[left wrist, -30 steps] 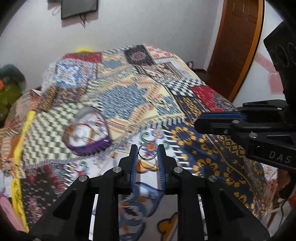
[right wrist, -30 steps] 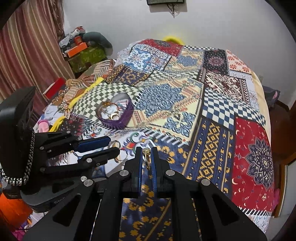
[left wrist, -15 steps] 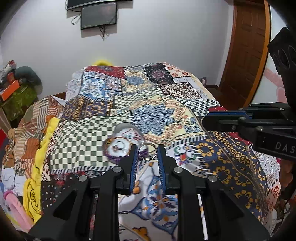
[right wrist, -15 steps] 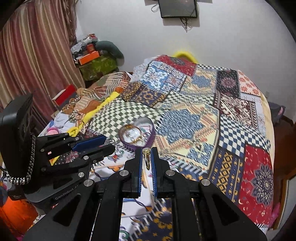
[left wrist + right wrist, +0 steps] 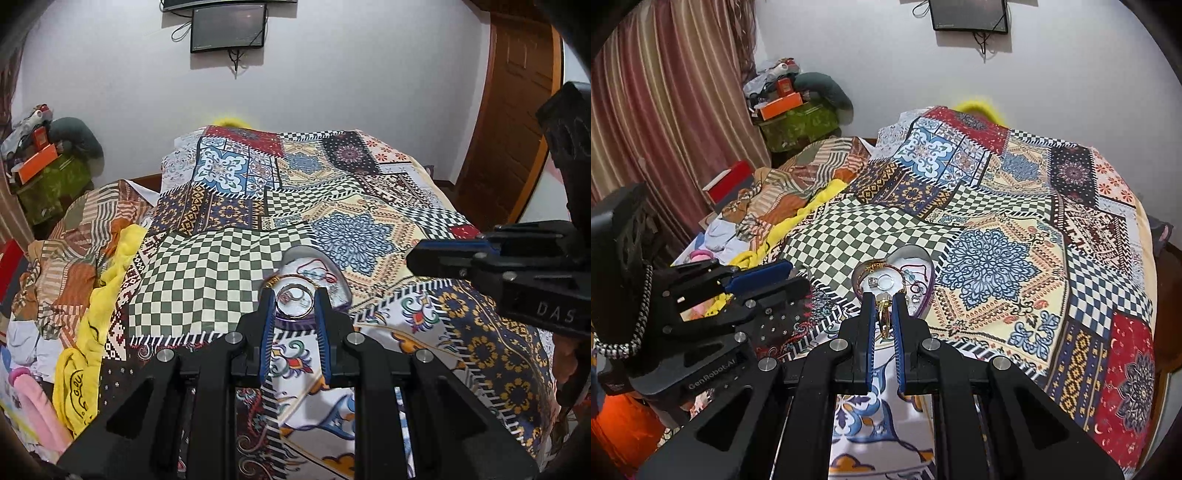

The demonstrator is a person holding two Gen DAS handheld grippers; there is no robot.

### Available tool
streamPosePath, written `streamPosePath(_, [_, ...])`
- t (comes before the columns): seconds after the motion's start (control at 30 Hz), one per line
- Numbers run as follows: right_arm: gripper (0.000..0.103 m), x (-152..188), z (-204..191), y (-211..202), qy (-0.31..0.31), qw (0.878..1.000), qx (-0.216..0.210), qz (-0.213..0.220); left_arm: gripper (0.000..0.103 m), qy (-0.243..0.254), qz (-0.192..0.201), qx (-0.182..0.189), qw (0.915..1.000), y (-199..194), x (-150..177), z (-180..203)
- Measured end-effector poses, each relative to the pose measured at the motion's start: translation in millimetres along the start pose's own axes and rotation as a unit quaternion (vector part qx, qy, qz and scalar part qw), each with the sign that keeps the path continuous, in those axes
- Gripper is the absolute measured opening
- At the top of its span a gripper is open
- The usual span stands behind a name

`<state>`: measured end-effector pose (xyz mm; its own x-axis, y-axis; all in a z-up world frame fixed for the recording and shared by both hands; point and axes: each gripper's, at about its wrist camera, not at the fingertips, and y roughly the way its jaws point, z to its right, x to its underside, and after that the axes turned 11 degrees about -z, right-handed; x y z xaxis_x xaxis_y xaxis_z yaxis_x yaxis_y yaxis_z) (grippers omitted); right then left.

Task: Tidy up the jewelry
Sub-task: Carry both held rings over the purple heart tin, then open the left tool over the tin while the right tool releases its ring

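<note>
— Over the patchwork bedspread [image 5: 229, 258], what has the left claw [image 5: 294, 299] got?
— A silver ring [image 5: 294, 302], pinched between its blue pads and hanging right in front of the heart-shaped jewelry dish [image 5: 334, 269].
— And the right claw [image 5: 885, 314]?
— Clamped tight on a gold ring [image 5: 885, 321], held edge-on (so it looks thin). From its view the dish [image 5: 919, 254] sits on the bed just past the fingertips — bangles, a ring and cords inside, purple rim.

heart-shaped dish [image 5: 925, 258] on bedspread [image 5: 997, 236], rings [image 5: 882, 282] inside.
</note>
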<state>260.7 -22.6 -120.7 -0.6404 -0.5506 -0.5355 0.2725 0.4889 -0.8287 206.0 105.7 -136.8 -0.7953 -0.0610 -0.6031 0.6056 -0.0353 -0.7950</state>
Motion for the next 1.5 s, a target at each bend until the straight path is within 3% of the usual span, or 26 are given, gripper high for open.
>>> streamPosePath(0.23, [0.008,-16,7,23,0.009,1.000,-0.008,-0.018,0.020,-0.003,-0.014,0.000,0.9999,26,-8,-10])
streamPosePath(0.6, [0.008,-43,18,66,0.019,0.998,-0.019,-0.057,0.020,-0.021,-0.050,0.032,0.9980,78,-18,-16])
streamPosePath(0.9, [0.008,-49,27,90,0.024,0.995,-0.025,-0.088,0.020,-0.023,-0.071,0.041,0.9964,101,-19,-19])
streamPosePath(1.17, [0.008,-45,25,82,0.019,0.996,-0.018,-0.084,0.020,-0.022,-0.075,0.040,0.9962,97,-19,-17])
streamPosePath(1.5, [0.011,-27,1,29,-0.008,0.999,0.034,-0.030,0.024,-0.034,-0.029,0.015,0.9989,33,-18,-19])
